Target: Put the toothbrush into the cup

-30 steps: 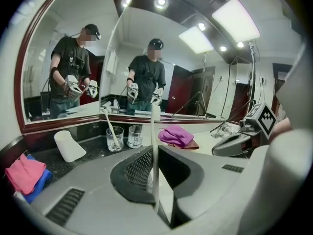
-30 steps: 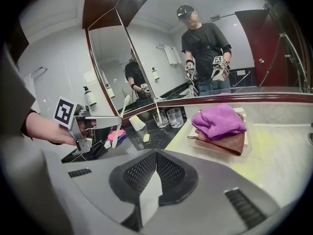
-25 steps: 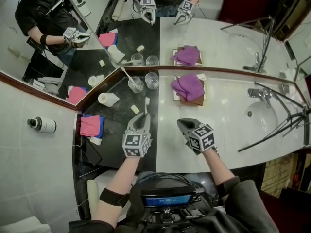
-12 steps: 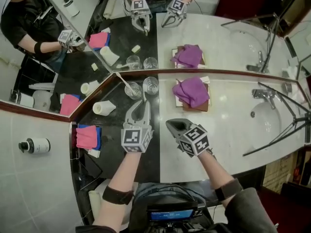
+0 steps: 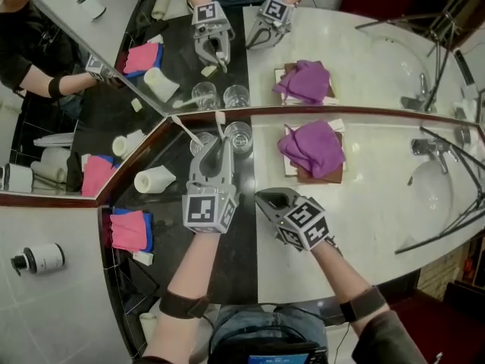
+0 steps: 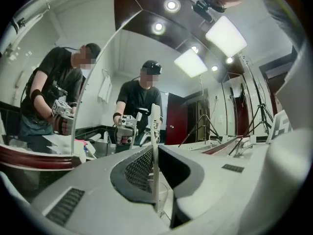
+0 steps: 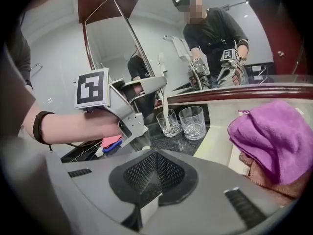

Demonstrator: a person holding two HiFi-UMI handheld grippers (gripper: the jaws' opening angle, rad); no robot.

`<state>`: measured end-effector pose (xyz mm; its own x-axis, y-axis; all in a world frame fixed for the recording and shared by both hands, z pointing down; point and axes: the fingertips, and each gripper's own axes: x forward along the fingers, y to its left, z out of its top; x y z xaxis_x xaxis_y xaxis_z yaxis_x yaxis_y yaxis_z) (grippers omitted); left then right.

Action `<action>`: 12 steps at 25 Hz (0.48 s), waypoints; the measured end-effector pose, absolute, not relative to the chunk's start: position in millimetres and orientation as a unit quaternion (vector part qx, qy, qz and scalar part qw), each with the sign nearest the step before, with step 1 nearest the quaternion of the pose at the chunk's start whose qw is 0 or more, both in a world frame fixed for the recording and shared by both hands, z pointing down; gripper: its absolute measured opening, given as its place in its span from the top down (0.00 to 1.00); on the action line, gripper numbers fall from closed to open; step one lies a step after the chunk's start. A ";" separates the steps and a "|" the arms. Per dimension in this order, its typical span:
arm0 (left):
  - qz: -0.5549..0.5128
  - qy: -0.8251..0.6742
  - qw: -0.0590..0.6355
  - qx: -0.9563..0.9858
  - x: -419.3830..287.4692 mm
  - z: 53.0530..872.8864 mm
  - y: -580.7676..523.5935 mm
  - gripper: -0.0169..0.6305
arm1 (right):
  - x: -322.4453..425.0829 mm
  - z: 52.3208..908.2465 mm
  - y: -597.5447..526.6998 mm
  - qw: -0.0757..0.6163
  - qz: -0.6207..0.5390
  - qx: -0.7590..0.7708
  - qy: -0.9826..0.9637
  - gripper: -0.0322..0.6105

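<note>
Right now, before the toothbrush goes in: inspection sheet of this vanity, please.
Surface: counter, black stone on the left, white on the right.
Job's things: toothbrush upright, lower end at the left-hand glass; cannot tell if it is inside. A white stick leans in that glass. Right-hand glass empty.
Clutter: purple cloth, pink cloth, white roll lying down.
Grippers: left gripper jaws clamped on the toothbrush; right gripper jaws together, empty.
Cables: nothing seen.
Surroundings: mirrors behind the counter, sink at the right.
</note>
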<state>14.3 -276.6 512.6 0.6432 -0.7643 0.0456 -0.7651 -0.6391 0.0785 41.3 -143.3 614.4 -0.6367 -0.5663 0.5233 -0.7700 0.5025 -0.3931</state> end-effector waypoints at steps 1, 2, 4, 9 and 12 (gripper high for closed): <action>-0.001 -0.421 0.037 0.906 16.6 512.6 -280.3 0.93 | 39.4 617.5 -145.4 0.165 0.308 0.390 -0.852 0.92; -0.004 -0.420 0.029 0.907 19.1 512.7 -283.5 0.93 | 37.2 620.0 -147.4 0.165 0.308 0.387 -0.853 0.92; -0.009 -0.418 0.016 0.908 23.7 513.2 -289.2 0.93 | 32.8 623.7 -151.3 0.164 0.308 0.383 -0.855 0.92; -0.033 -0.415 -0.002 0.909 30.6 512.4 -298.5 0.93 | 24.5 631.5 -152.8 0.159 0.311 0.376 -0.858 0.92; -0.038 -0.414 -0.007 0.910 31.7 516.5 -304.0 0.93 | 22.7 636.3 -151.9 0.154 0.314 0.375 -0.859 0.92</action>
